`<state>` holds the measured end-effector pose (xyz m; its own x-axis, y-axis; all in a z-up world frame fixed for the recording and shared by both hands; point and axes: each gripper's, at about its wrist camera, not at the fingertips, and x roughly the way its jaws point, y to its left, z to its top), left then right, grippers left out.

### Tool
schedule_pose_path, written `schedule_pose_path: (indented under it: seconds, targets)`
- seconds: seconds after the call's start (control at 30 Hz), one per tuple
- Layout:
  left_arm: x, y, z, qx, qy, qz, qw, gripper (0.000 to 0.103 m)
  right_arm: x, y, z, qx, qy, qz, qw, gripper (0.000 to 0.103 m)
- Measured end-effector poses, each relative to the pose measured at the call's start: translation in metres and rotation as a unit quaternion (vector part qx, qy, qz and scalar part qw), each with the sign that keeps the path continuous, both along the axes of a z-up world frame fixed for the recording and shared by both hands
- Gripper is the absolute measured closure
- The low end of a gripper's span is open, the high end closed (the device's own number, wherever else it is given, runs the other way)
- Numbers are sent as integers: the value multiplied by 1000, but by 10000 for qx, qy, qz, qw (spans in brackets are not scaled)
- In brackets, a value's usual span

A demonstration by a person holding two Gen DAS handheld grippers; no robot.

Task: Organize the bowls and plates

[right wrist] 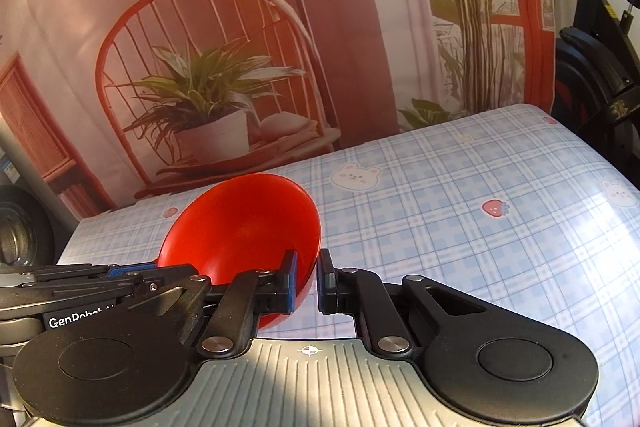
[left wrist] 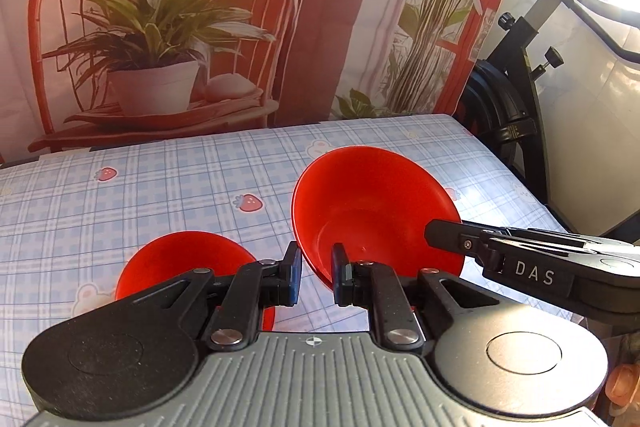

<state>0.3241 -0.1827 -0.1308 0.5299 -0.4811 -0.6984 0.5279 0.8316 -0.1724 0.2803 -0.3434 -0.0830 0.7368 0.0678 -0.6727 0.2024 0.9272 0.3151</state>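
The right gripper [right wrist: 307, 281] holds a red bowl [right wrist: 244, 223] by the rim. Its jaws are narrow, one pad inside the wall and one outside, and the bowl is tilted with the opening toward the camera. In my judgement the bowl is lifted and not resting on the surface [right wrist: 460, 227], because it hangs from this one rim grip.

The left gripper [left wrist: 317, 275] has its jaws only a little apart. The near rim of the same bowl [left wrist: 372, 211] is just in front of the gap and near the right jaw, but I cannot tell if the pads touch it. The right gripper [left wrist: 440, 231] comes in from the right side and pinches the opposite rim.

A second red bowl [left wrist: 180, 255] sits on the checked cloth, left of the left jaws and partly hidden under them. Probably the held bowl is carried toward it for stacking; this would explain the tilt and the closeness.

Count: two bowls, both red. No plate is seen in either view. Two grippers.
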Motion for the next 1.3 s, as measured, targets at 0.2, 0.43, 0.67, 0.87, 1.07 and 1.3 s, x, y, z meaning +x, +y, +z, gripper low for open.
schedule_pose_path:
  seconds: [0.2, 0.43, 0.67, 0.87, 1.07, 1.3]
  targets:
    - [-6, 40, 12, -50, -60, 208, 9998, 87, 6, 34, 9, 16, -14, 293, 9996, 94]
    - [-10, 79, 19, -45, -58, 413, 9991, 87, 20, 70, 8, 76, 67, 589, 9982, 94]
    - [-4, 106, 9, -52, 119, 644, 9978, 87, 35, 91, -5, 125, 293, 751, 9967, 94]
    - [2, 111, -4, -18, 199, 731, 9971, 87, 46, 97, -18, 74, 437, 727, 9964, 94]
    - [11, 106, -18, 62, 213, 770, 9968, 87, 55, 96, -32, -44, 572, 684, 9960, 94]
    - [16, 99, -26, 165, 218, 721, 9970, 87, 56, 93, -40, -119, 615, 636, 9960, 94]
